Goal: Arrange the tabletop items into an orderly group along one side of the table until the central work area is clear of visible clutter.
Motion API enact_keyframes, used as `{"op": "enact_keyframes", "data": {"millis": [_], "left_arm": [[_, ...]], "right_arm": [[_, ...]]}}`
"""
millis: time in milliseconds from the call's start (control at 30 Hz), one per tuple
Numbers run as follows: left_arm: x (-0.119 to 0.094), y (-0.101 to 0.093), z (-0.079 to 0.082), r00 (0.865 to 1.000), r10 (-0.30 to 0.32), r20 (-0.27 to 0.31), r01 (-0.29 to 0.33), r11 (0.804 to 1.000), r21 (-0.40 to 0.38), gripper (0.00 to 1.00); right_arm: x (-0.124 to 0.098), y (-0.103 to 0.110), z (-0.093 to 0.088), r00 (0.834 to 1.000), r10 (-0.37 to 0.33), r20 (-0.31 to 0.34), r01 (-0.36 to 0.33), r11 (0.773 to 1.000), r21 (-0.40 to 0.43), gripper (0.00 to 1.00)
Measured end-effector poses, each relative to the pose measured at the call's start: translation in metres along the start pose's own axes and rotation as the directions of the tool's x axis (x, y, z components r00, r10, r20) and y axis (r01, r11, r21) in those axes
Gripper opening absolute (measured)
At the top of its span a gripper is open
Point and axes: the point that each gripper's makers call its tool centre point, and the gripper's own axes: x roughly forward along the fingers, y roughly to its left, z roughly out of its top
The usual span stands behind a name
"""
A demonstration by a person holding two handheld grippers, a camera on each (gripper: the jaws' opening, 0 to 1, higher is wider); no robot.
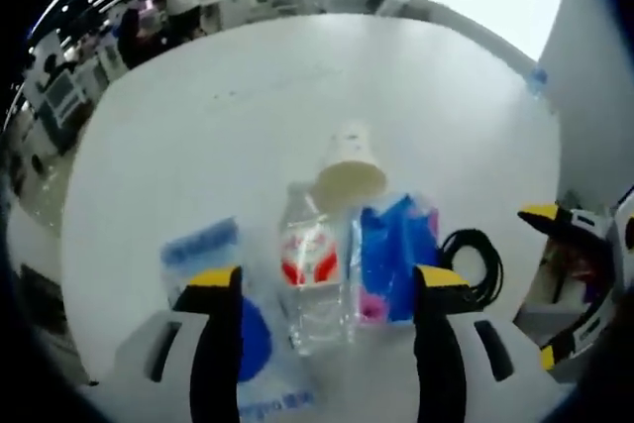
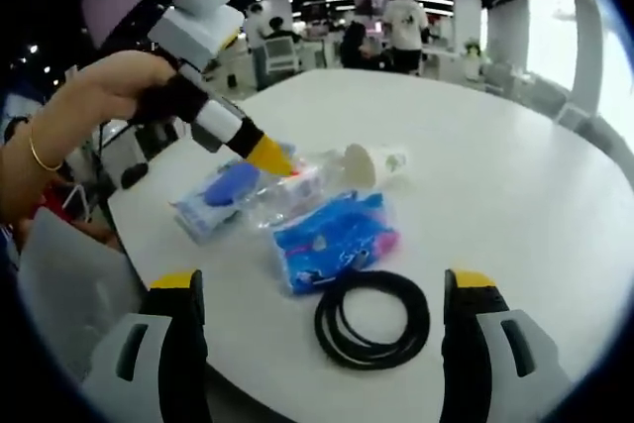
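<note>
On the round white table (image 2: 515,175), four or five items are being kept in a tight cluster near one edge. A clear plastic bottle (image 1: 312,279) with a red label is lying on its side; it is judged light, smooth and prone to rolling, so it is best taken across the body. A paper cup (image 1: 349,167) is lying at the bottle's 12 o'clock, thin-walled and easily crushed. A blue soft pack (image 1: 394,257) is resting at the bottle's 3 o'clock, and a clear pouch (image 1: 220,274) with a blue patch at its 9 o'clock; both are judged limp and crinkly. A black cable coil (image 2: 372,319) is lying at the pack's 6 o'clock in the right gripper view, floppy and best taken across the bundled loops.

The left tool (image 1: 327,289) is being held wide, straddling the bottle. The right tool (image 2: 322,289) is being held wide and empty, short of the coil.
</note>
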Motion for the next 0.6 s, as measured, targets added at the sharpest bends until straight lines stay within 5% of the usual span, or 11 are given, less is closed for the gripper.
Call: {"op": "enact_keyframes", "data": {"millis": [500,600], "left_arm": [[0.032,0.002,-0.002,0.995,-0.019,-0.098,0.011,0.997,-0.081,0.55],[0.040,-0.003,-0.005,0.989,-0.065,-0.134,0.051,0.994,-0.101,0.53]], "right_arm": [[0.001,-0.002,-0.006,0.999,-0.008,-0.031,0.008,1.000,-0.014,1.00],[0.000,-0.004,-0.007,0.999,-0.013,-0.035,0.013,1.000,-0.010,1.00]]}}
